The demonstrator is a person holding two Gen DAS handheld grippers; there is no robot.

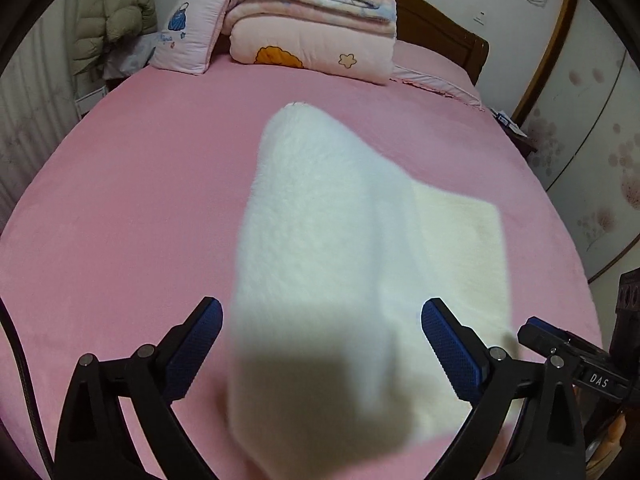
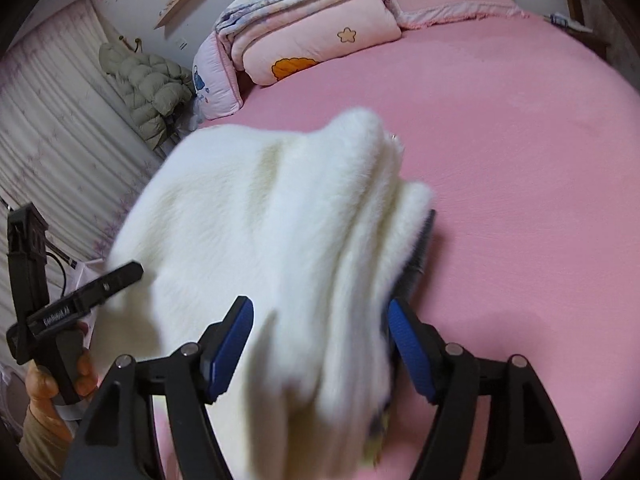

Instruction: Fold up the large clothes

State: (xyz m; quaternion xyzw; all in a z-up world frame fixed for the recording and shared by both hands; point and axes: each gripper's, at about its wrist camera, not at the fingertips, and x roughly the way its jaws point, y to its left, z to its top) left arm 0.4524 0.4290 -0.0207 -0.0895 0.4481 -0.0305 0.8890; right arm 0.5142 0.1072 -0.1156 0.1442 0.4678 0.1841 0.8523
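A white fluffy garment lies folded on the pink bed, blurred by motion. My left gripper is open, its blue pads on either side of the garment's near end. In the right wrist view the same garment is bunched in thick folds. My right gripper is open with the folds between its pads. The left gripper shows at the left of that view, held in a hand. The right gripper shows at the right edge of the left wrist view.
Folded pink quilts and a pillow are stacked at the head of the bed. An olive puffer jacket hangs at the far left. A wardrobe stands to the right of the bed.
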